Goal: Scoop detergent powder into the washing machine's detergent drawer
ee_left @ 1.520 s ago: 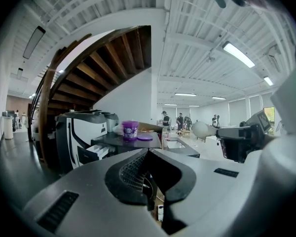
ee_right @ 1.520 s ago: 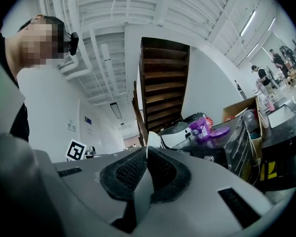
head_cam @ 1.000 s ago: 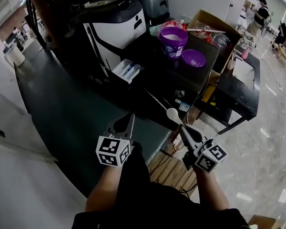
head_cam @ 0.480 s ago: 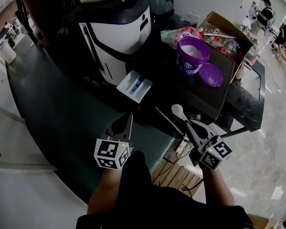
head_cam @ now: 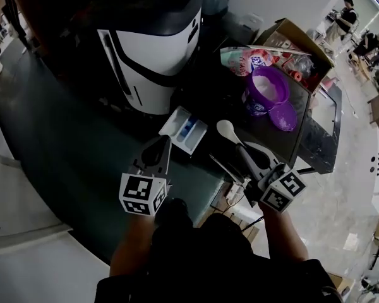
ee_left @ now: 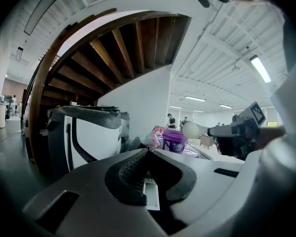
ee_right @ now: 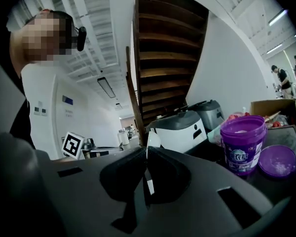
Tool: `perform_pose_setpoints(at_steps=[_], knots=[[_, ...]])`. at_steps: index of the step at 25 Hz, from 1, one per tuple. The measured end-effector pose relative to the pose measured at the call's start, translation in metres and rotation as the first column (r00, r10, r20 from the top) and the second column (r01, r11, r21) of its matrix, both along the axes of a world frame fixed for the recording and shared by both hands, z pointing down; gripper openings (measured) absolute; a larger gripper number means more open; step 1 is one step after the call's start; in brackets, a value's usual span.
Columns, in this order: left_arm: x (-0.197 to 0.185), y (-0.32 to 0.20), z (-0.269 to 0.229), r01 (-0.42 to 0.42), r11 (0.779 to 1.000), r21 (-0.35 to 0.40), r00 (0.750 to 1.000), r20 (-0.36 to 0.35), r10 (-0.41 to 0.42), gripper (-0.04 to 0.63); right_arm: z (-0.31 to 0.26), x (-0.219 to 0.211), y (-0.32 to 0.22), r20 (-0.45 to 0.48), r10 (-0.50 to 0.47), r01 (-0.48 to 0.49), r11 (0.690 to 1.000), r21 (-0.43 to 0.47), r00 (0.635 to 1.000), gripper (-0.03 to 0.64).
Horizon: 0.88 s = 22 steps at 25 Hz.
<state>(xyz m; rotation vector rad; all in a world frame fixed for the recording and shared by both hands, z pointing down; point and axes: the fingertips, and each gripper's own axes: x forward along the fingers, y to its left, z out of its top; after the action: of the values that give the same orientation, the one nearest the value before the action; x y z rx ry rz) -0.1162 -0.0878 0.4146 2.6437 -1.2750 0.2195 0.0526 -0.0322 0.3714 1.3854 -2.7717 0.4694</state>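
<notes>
Change since the earlier frame: the washing machine [head_cam: 148, 49], its pulled-out detergent drawer [head_cam: 184, 130] and the purple detergent tub [head_cam: 266, 92] now sit lower in the head view, closer to both tools. The white spoon [head_cam: 227, 130] has moved forward; its bowl now lies just right of the drawer, between the drawer and the tub, touching neither.

The right hand-held gripper [head_cam: 243, 155] is clenched on the spoon handle. The left hand-held gripper [head_cam: 159, 145] is clenched with nothing between its jaws and hovers just short of the drawer, over the dark worktop [head_cam: 69, 156]. The tub stands open with white powder inside, and its purple lid [head_cam: 282, 115] lies beside it.

Limits of view: the jaws hide most of the spoon handle. Whether the bowl carries powder cannot be determined. The frame edge cuts off the machine's top.
</notes>
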Motion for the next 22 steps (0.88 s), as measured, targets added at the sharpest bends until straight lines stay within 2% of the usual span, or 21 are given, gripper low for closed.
perform_pose_setpoints(at_steps=[3,6,12,16,22], knots=[[0.007,-0.006,-0.008,-0.016,1.000,-0.009,1.000,-0.006,0.016,0.008,0.005,0.015,-0.002,0.017,0.052,-0.051,0.997,-0.054,0.999,0.019],[0.020,-0.012,-0.006,-0.043,0.999,-0.032,0.999,-0.002,0.043,0.008,0.004,0.031,-0.007,0.006,0.079,-0.078,0.995,-0.065,0.997,0.018],[0.064,-0.041,-0.011,-0.098,0.994,-0.043,0.995,0.017,0.099,0.008,-0.010,0.076,-0.035,-0.013,0.124,-0.124,0.992,-0.017,0.992,0.018],[0.100,-0.068,-0.027,-0.116,0.993,-0.030,0.993,0.028,0.116,0.008,-0.016,0.118,-0.062,0.011,0.155,-0.155,0.988,0.000,0.988,0.019],[0.136,-0.114,-0.055,-0.078,0.997,0.011,0.995,0.062,0.077,0.008,-0.020,0.184,-0.094,-0.043,0.186,-0.184,0.982,0.037,0.982,0.018]])
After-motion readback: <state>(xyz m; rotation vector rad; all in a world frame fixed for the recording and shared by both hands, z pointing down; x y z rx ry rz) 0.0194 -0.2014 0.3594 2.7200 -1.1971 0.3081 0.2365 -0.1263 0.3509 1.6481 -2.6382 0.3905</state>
